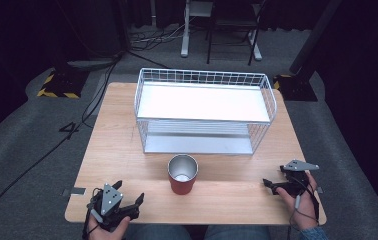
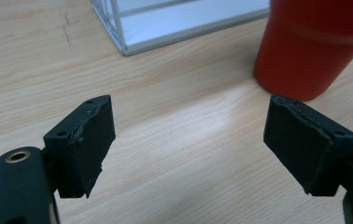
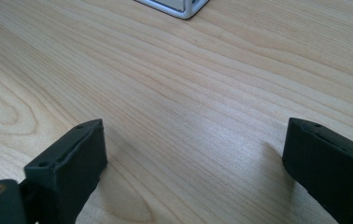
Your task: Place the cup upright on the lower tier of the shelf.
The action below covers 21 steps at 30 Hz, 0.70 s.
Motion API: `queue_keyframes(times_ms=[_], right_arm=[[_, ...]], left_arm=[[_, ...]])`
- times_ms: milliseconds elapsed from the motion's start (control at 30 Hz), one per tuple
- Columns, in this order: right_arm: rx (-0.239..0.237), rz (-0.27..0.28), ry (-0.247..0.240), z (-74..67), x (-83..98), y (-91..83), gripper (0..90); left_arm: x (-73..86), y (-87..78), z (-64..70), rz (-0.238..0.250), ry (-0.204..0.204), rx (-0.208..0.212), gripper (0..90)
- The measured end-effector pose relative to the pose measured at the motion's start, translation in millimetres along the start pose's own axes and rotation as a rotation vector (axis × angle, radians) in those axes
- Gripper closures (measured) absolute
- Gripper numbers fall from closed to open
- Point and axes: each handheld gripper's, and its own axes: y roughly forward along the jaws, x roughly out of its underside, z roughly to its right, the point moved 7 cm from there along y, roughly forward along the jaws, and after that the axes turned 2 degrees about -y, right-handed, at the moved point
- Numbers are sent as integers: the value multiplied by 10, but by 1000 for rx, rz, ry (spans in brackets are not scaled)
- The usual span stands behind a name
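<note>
A red cup [image 1: 182,176] with a shiny metal inside stands upright on the wooden table [image 1: 127,145], just in front of a white two-level wire rack [image 1: 204,107]. My left gripper [image 1: 129,192] rests near the table's front left edge, open, with nothing between its jaws. In the left gripper view the cup [image 2: 314,46] rises at the upper right, beyond and to the right of the open left gripper [image 2: 188,116]. At the front right edge my right gripper [image 1: 275,177] is open too; the right gripper view has bare wood between the jaws of that gripper [image 3: 195,128].
The rack's lower front corner [image 2: 128,32] lies ahead of the left gripper, and another corner [image 3: 179,7] is far ahead of the right one. Grey carpet with black cables [image 1: 37,160] surrounds the table. Stand legs [image 1: 184,35] and yellow-striped bases [image 1: 57,85] sit behind it.
</note>
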Motion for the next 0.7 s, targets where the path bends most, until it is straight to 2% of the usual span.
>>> queue_keyframes(times_ms=[100,133,267,433,700], right_arm=[[0,0,0,0,0,0,68],[0,0,1,-1,-1,0,68],[1,1,3,-2,-2,2,68],[1,1,3,-2,-2,2,68],[1,1,2,-1,-2,2,68]], left_arm=[[-39,-14,59,19,18,-5,171],[-78,-16,123,40,18,13,170],[-117,2,204,55,8,40,158],[-209,18,368,98,-24,92,155],[-247,110,560,123,-19,154,151]])
